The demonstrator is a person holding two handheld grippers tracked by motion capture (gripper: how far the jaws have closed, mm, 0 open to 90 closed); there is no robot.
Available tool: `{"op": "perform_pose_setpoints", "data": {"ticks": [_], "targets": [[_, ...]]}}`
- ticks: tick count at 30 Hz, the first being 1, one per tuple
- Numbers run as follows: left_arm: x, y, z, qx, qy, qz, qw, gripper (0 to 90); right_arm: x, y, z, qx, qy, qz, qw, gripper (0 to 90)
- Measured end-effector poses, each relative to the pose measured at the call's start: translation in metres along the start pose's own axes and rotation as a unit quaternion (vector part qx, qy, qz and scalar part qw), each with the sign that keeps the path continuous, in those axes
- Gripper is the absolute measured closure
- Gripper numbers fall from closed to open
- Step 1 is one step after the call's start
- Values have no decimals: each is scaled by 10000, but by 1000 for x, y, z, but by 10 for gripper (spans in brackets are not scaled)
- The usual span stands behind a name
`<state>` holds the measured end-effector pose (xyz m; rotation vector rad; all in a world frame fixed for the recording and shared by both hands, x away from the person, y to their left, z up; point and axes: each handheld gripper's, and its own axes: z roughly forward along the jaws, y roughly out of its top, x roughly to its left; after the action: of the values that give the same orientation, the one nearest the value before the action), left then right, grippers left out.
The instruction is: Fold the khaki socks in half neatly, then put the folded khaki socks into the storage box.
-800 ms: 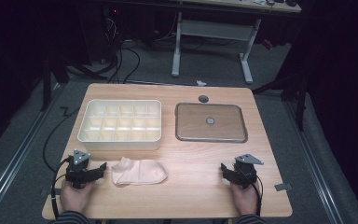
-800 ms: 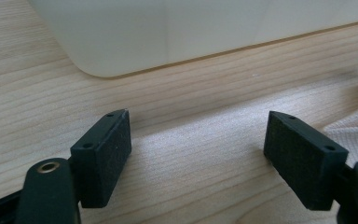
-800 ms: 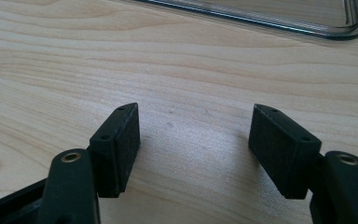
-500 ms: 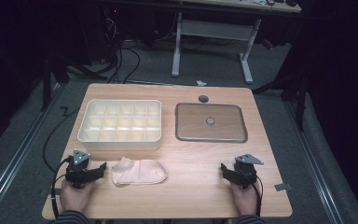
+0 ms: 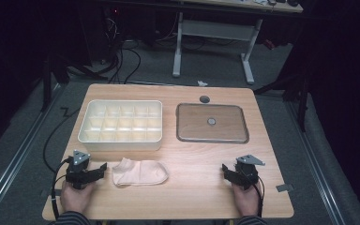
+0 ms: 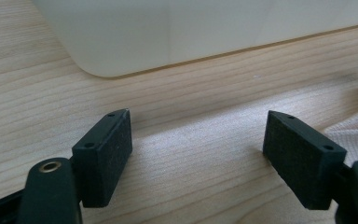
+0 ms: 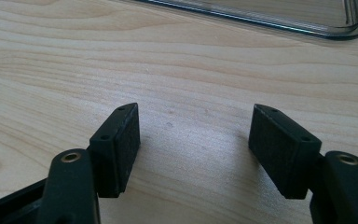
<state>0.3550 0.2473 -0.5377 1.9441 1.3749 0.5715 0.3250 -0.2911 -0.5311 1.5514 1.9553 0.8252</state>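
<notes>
One sock (image 5: 139, 172) lies flat on the counter (image 5: 201, 187), just beside my left gripper (image 5: 99, 169), on the side its jaws point toward. My right gripper (image 5: 227, 169) sits well apart from it, across a bare stretch of wood. Left hand (image 5: 76, 198) is plainly the nearer one.

Long axis of the sock runs roughly in line with my left jaws' pointing direction, the cuff end nearest them, the toe end away. In the left gripper view the sock's ribbed edge (image 6: 354, 133) shows just past the right-hand pad (image 6: 303, 158), not between the pads. Bare counter between them.

Jaws, left: spread wide, holding nothing. Jaws, right: spread wide too, nothing between the pads (image 7: 284, 149), wood grain beneath.

Sock's look: pale pink-cream, soft knit, short ankle cut, lying limp and slightly rumpled at the cuff.

Ahead of my left jaws, the white divided box (image 5: 121, 124), its rounded corner (image 6: 121, 46) close in the left gripper view. Ahead of my right jaws, the clear lid (image 5: 212, 123), flat on the counter.

Judgement: a short sidelong shift of the left jaws should bring the cuff between the pads.
</notes>
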Motion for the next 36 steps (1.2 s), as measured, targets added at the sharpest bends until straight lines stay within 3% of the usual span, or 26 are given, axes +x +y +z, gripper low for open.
{"op": "perform_pose_setpoints", "data": {"ticks": [17,36], "targets": [[1,0,0,-17,-35,-60,10000,242,0,0,0,-6,6,-5,10000,339],[-4,0,0,-1,79,36,10000,267,0,0,-1,-31,35,-10,10000,401]]}}
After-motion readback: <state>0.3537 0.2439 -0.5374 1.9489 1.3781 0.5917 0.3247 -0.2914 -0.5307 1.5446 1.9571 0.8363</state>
